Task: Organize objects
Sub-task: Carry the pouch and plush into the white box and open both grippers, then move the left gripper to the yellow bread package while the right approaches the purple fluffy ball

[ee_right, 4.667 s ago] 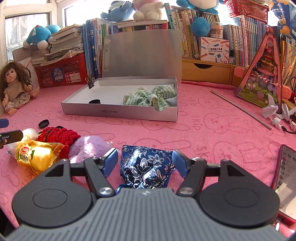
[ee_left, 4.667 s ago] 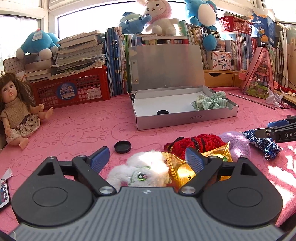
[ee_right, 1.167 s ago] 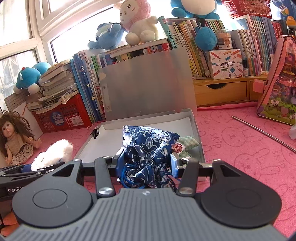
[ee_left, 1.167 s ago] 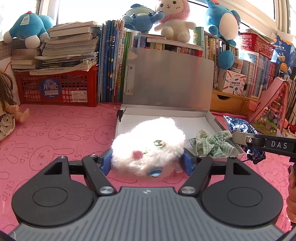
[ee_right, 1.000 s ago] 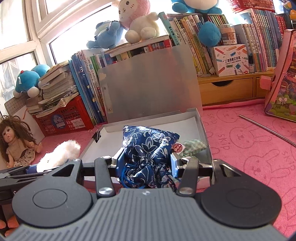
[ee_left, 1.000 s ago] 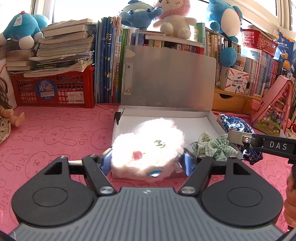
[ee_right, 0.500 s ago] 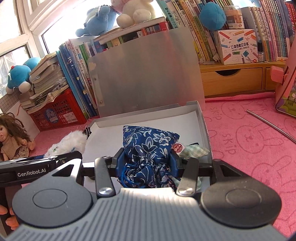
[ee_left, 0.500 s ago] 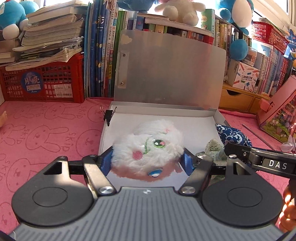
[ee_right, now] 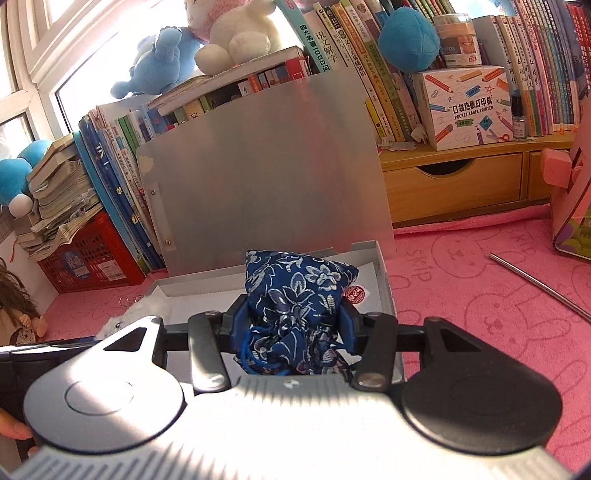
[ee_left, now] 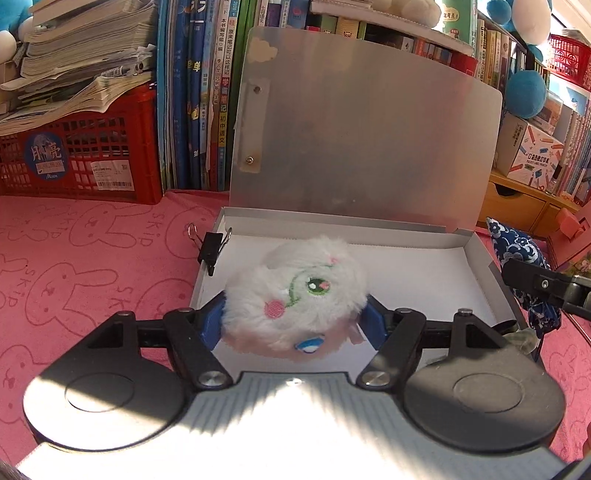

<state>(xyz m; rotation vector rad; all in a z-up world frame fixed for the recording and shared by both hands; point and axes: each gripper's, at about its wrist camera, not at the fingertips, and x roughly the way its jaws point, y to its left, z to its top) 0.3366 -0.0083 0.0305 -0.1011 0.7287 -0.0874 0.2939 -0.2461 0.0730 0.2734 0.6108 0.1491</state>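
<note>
Nearest in the left wrist view, the left tongs (ee_left: 295, 319) are clamped on a white fluffy plush (ee_left: 295, 299), one blue pad (ee_left: 212, 321) pressed into each furry flank. The plush is broadly round, its wider span lying across from pad to pad, and its embroidered face with a green eye and pink cheek is turned up toward the camera. It hangs over the near left part of the silver box (ee_left: 480, 258), above the white floor of the box; whether it touches that floor I cannot tell.

In the right wrist view the right tongs (ee_right: 291, 319) are clamped on a blue floral pouch (ee_right: 295, 291). The pouch's long axis runs away from the camera, with the gathered, corded neck at the near end between the pads and the fuller, squared end pointing far, toward the box's lid. It sits above the near right part of the same box.

A black binder clip (ee_left: 210, 247) grips the box's left wall. Past both loads the box lid (ee_left: 362, 129) stands upright at the far edge. Behind it, books (ee_left: 195, 92) stand in a row beside a red crate (ee_left: 77, 155) on the pink worktop (ee_left: 81, 258), and plush toys (ee_right: 229, 33) perch on top of the books.
</note>
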